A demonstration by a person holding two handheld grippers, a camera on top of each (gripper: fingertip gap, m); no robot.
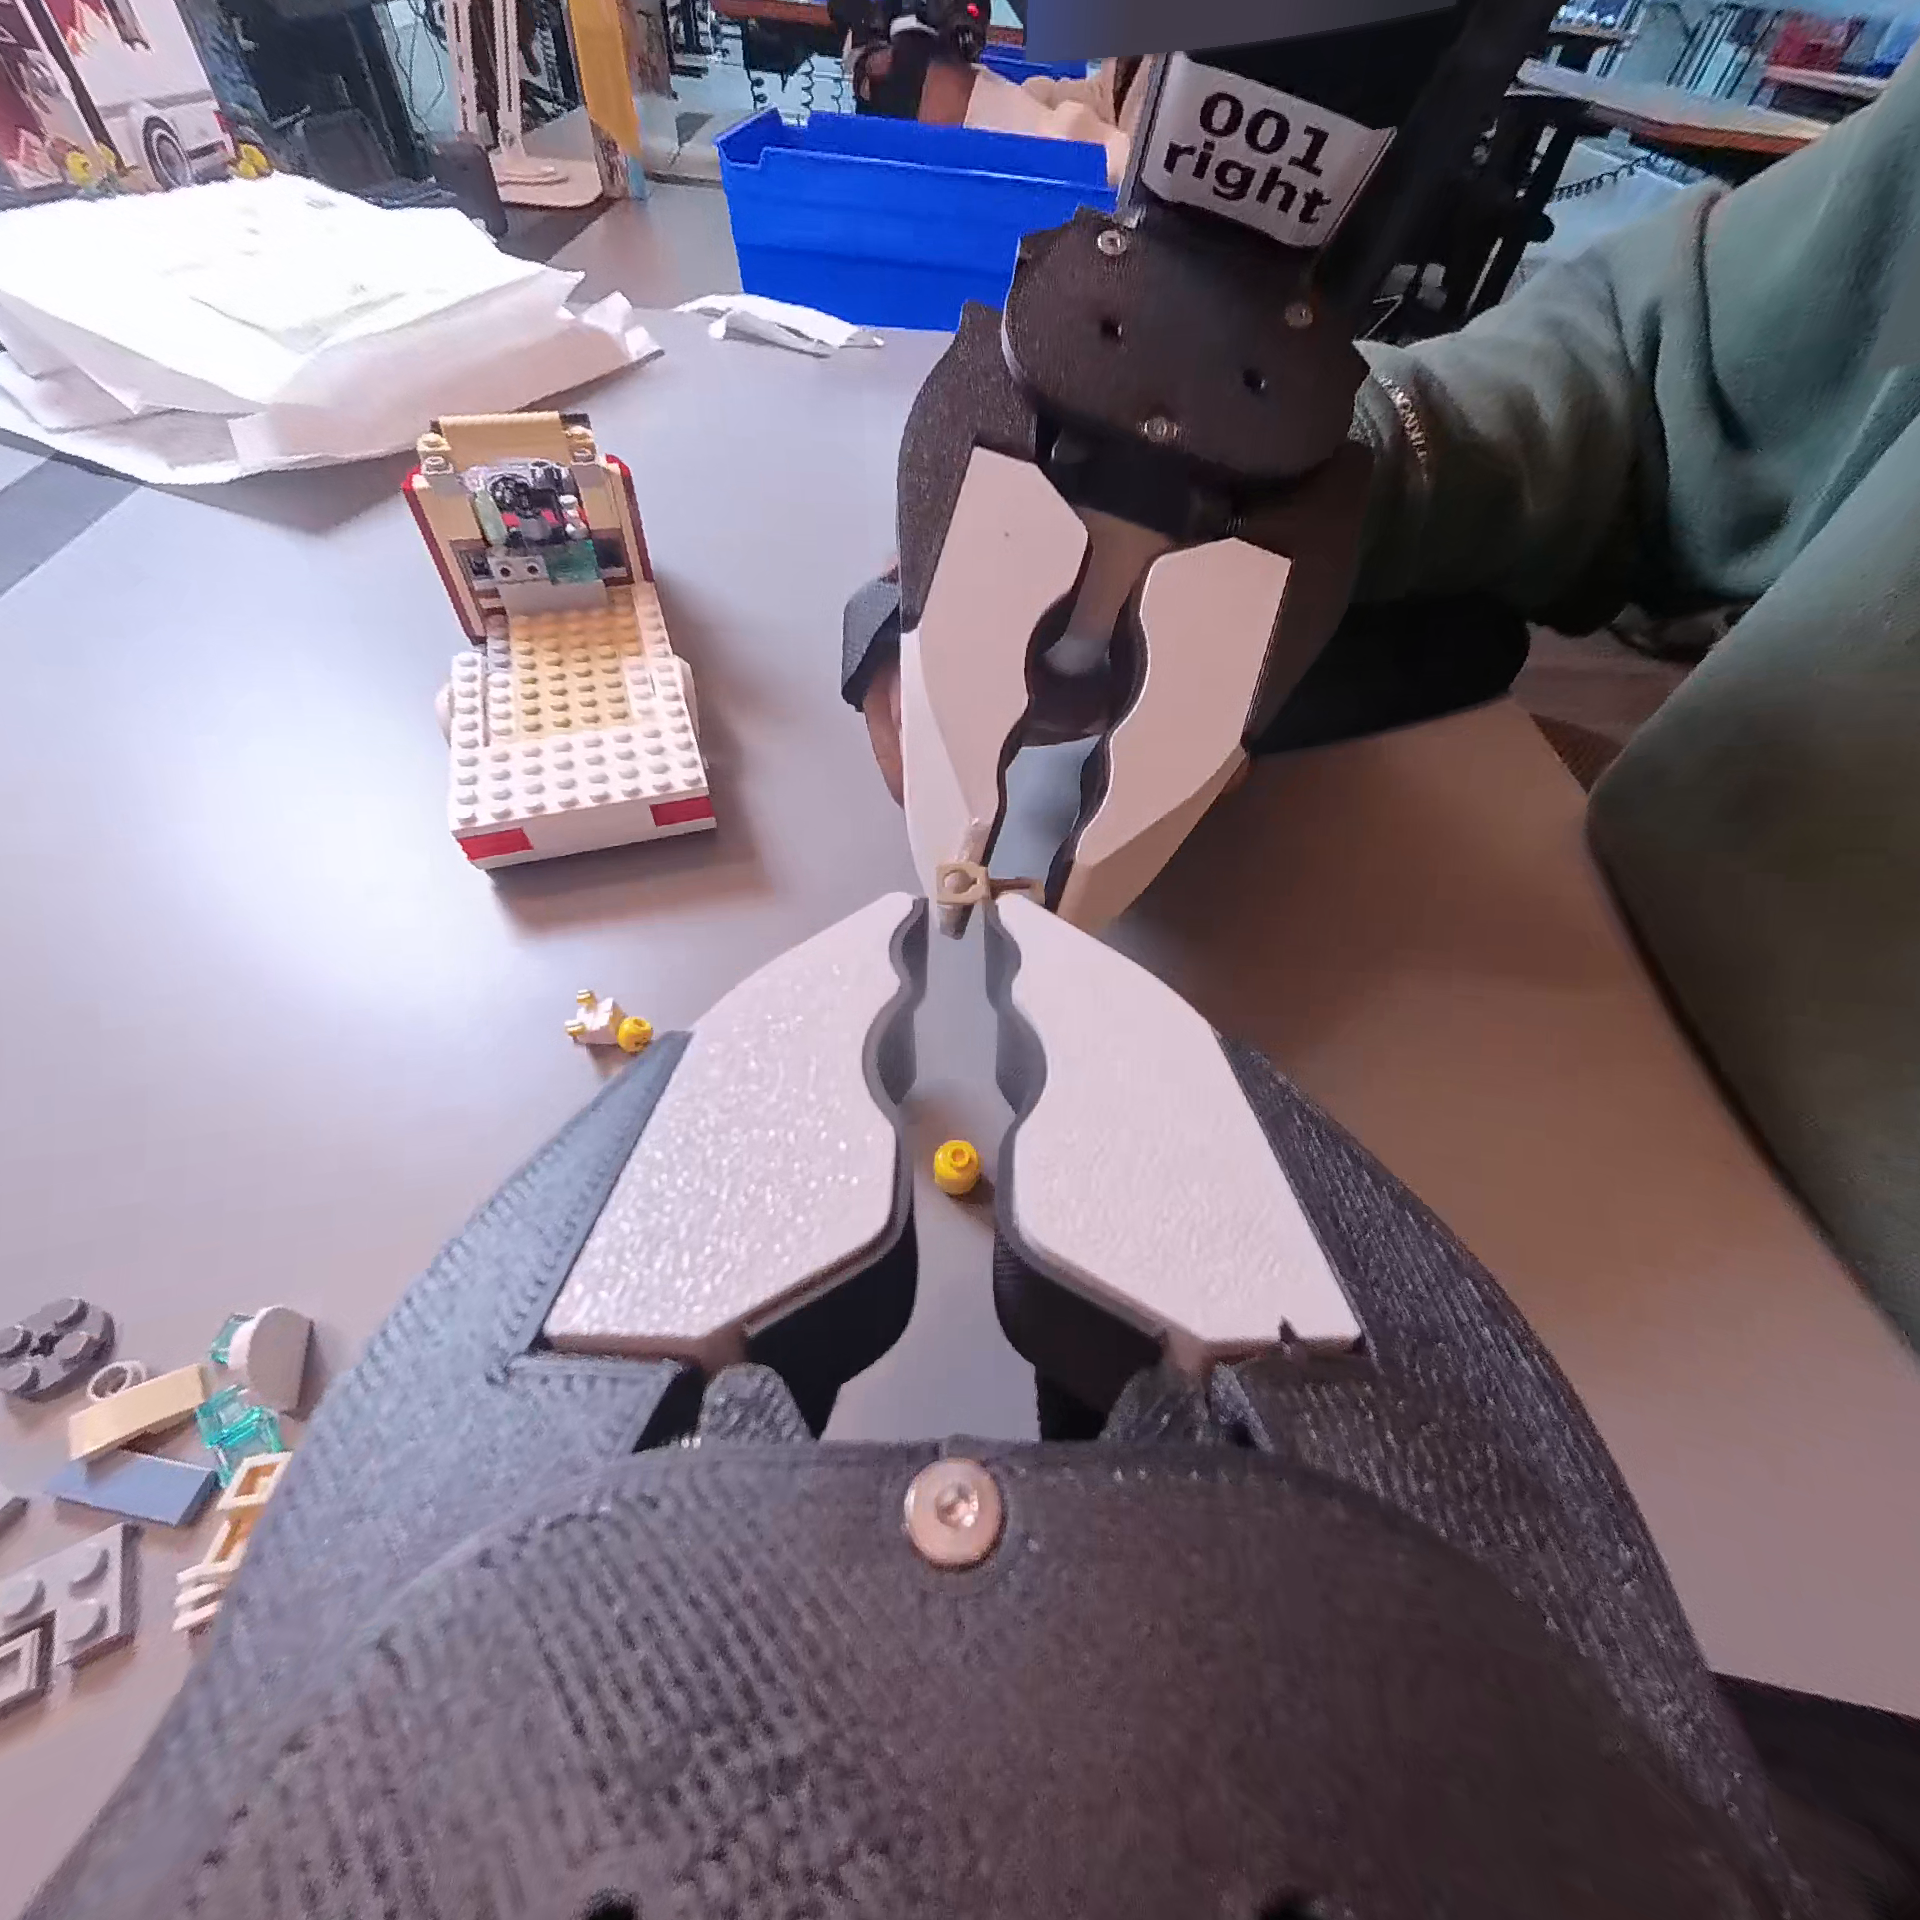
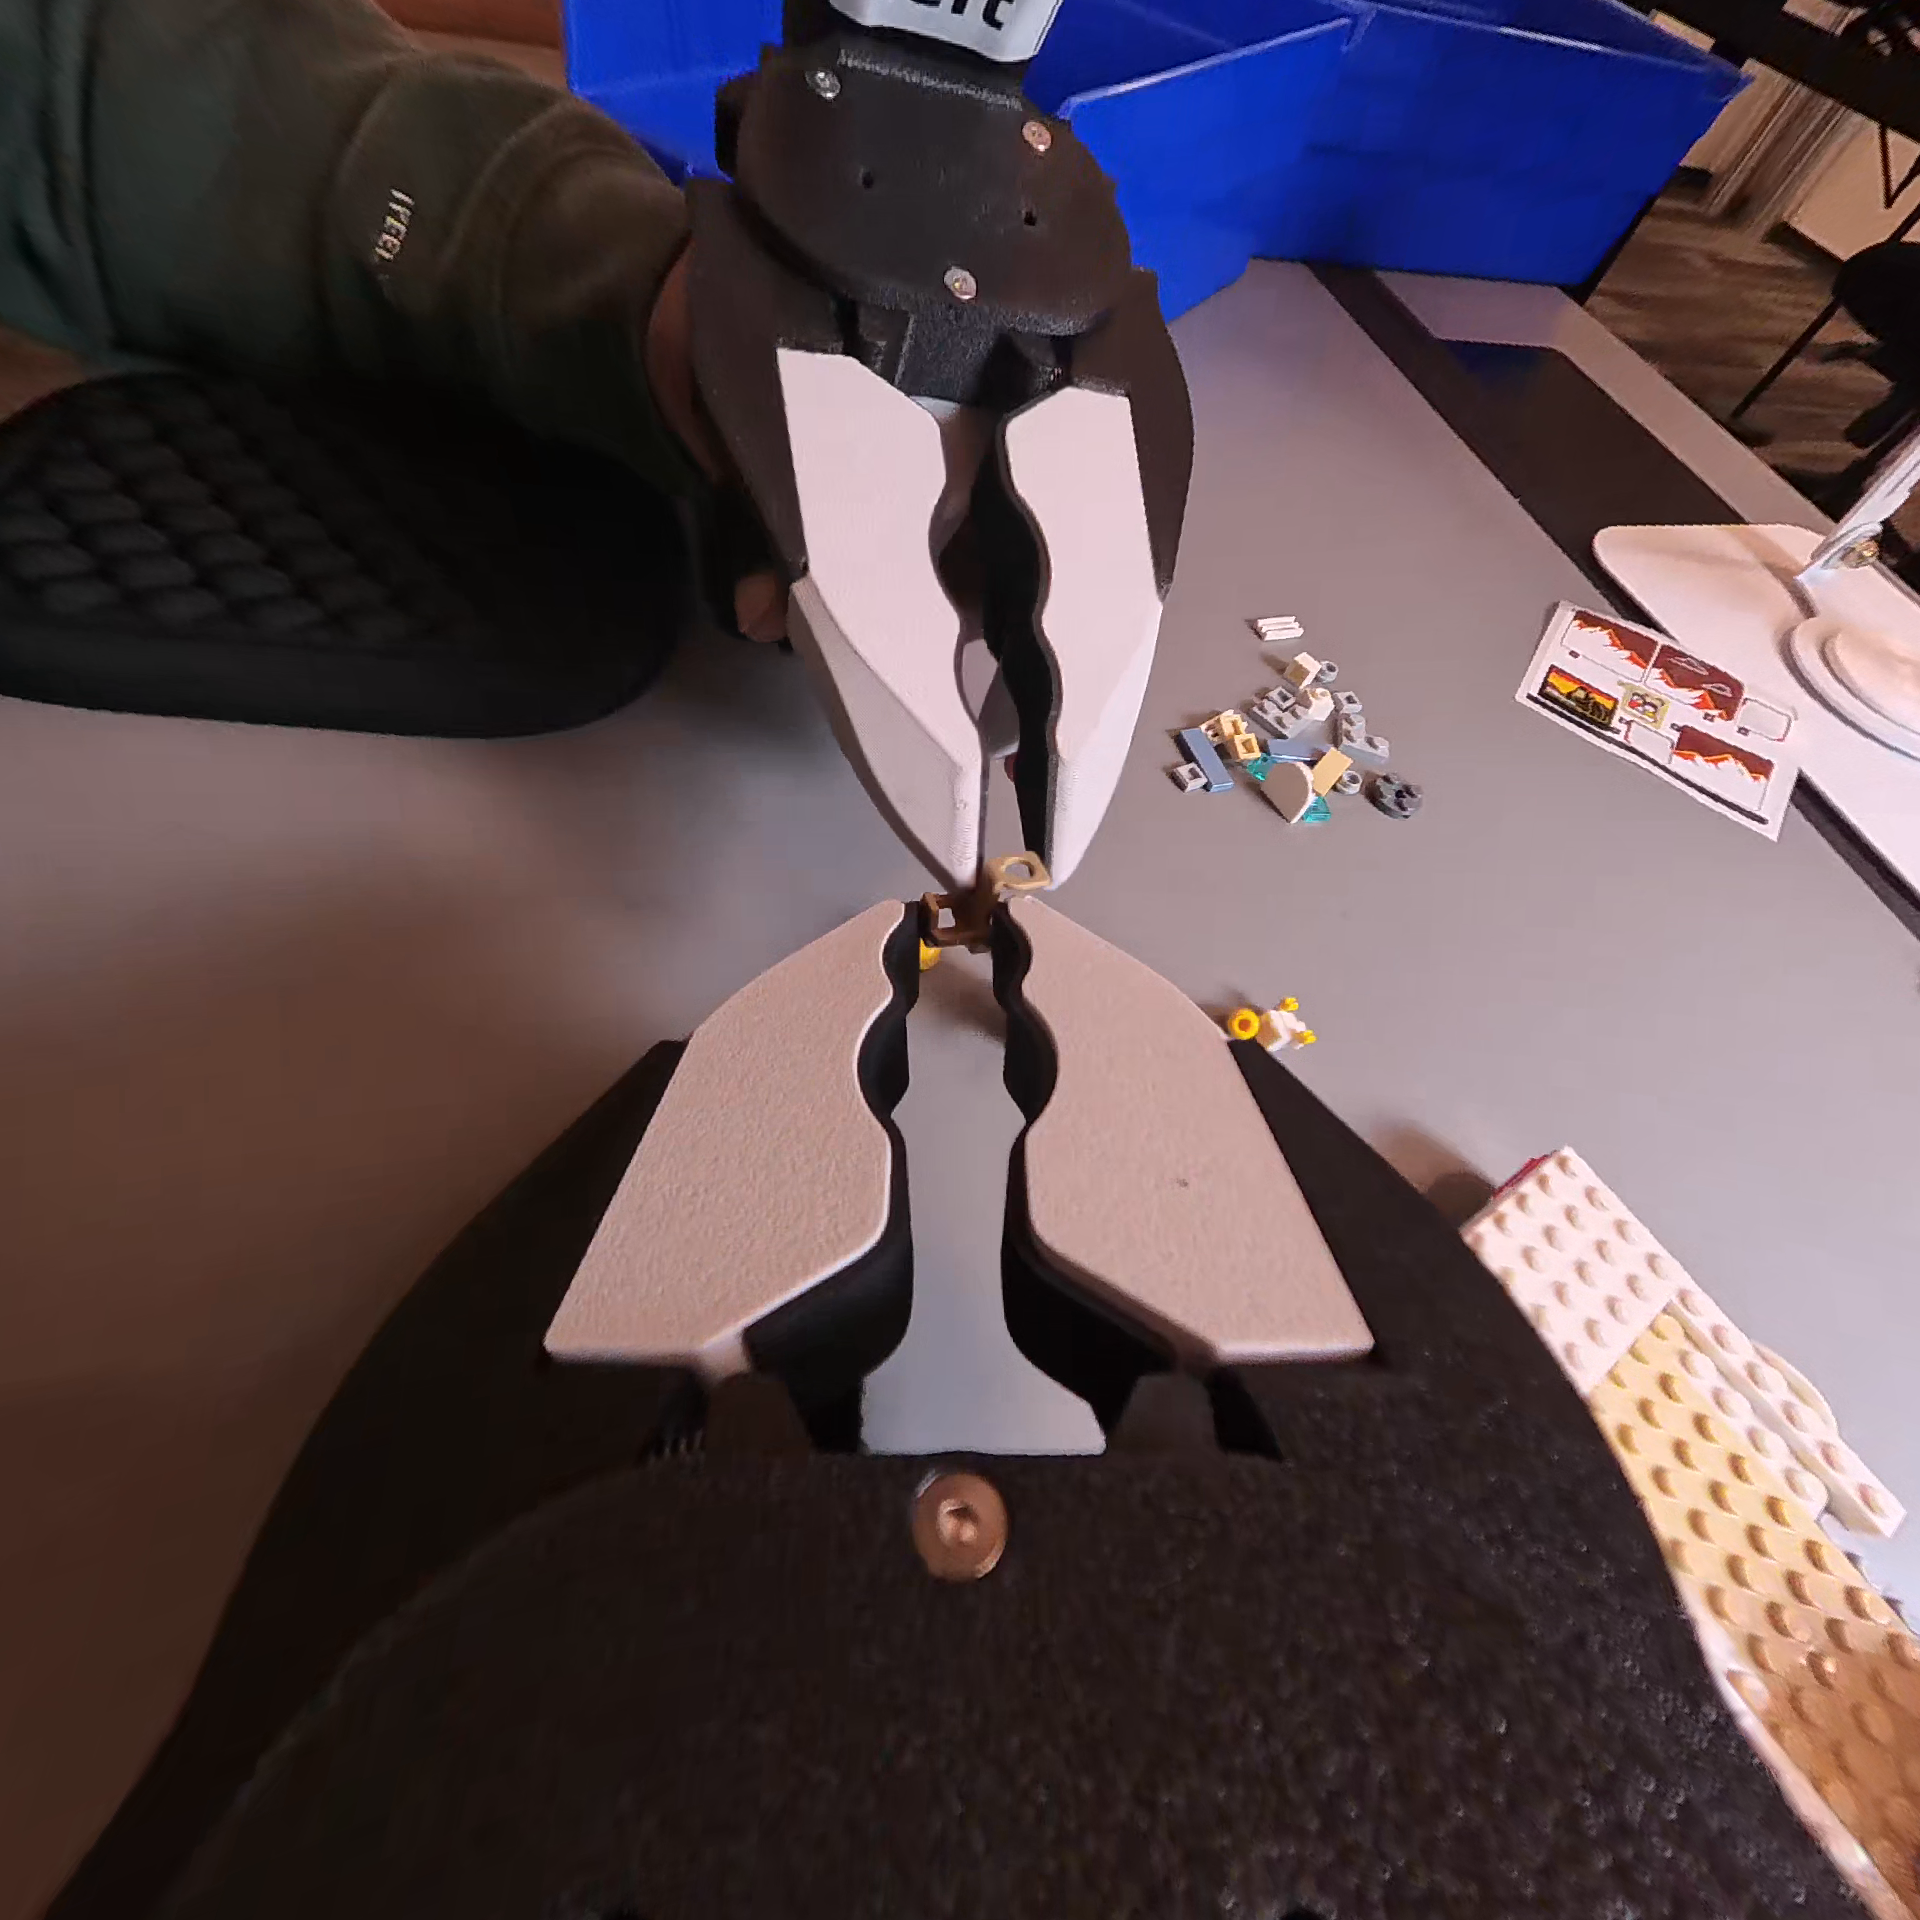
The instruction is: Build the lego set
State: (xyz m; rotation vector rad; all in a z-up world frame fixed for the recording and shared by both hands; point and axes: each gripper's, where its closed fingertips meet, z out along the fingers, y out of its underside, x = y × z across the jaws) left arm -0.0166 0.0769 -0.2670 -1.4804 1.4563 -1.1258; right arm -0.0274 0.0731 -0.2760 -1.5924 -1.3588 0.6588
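My left gripper [image 1: 958, 912] is shut on a small tan lego piece [image 1: 958, 883]. My right gripper [image 2: 956, 920] is shut on a second small tan piece [image 2: 948, 922]. The two grippers meet tip to tip above the grey table [image 1: 312, 935], and the two pieces touch. The right gripper [image 1: 1003, 888] comes down from above in the left wrist view. The left gripper [image 2: 1013, 868] with its tan piece [image 2: 1020, 871] does the same in the right wrist view. The partly built white, tan and red lego vehicle [image 1: 566, 675] stands on the table, and also shows in the right wrist view [image 2: 1662, 1403].
A minifigure torso with a yellow head [image 1: 608, 1023] [image 2: 1270, 1023] and a loose yellow head [image 1: 954, 1164] lie below the grippers. A pile of loose pieces [image 1: 135, 1455] [image 2: 1288, 738], a sticker sheet [image 2: 1662, 717], white paper bags [image 1: 260, 301] and a blue bin [image 1: 904, 208] are around. A black cushion [image 2: 260, 540] lies left. Left and right tips are no more than a few centimetres apart.
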